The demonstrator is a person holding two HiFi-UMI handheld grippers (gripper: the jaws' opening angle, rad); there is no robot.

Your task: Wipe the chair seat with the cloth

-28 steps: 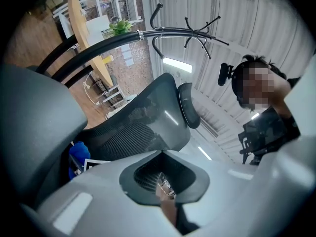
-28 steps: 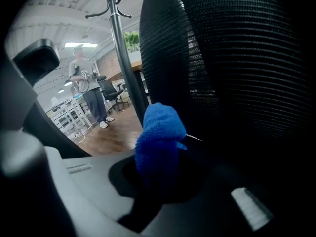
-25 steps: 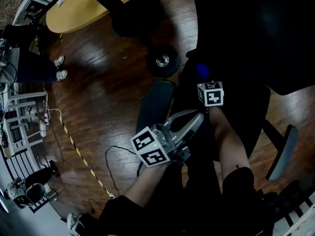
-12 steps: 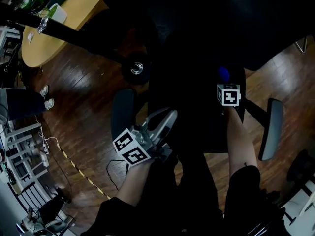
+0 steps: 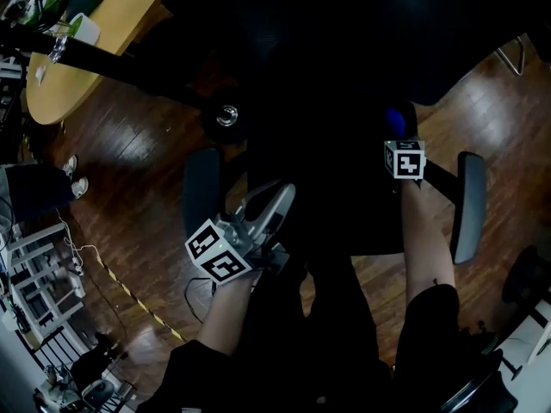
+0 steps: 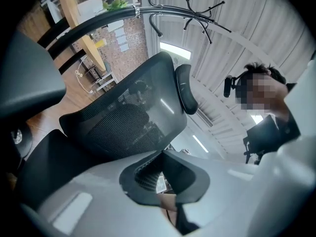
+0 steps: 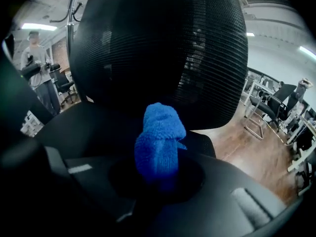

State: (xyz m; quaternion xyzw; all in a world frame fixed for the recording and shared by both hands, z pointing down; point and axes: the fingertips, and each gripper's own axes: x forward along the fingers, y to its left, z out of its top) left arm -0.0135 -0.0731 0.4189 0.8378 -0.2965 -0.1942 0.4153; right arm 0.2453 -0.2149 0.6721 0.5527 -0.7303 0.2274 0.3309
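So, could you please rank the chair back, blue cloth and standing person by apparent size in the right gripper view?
chair back: largest
blue cloth: second, though nearness to the camera inflates it
standing person: smallest

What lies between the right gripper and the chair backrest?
The blue cloth in its jaws, then bare black seat; the right gripper view shows this.
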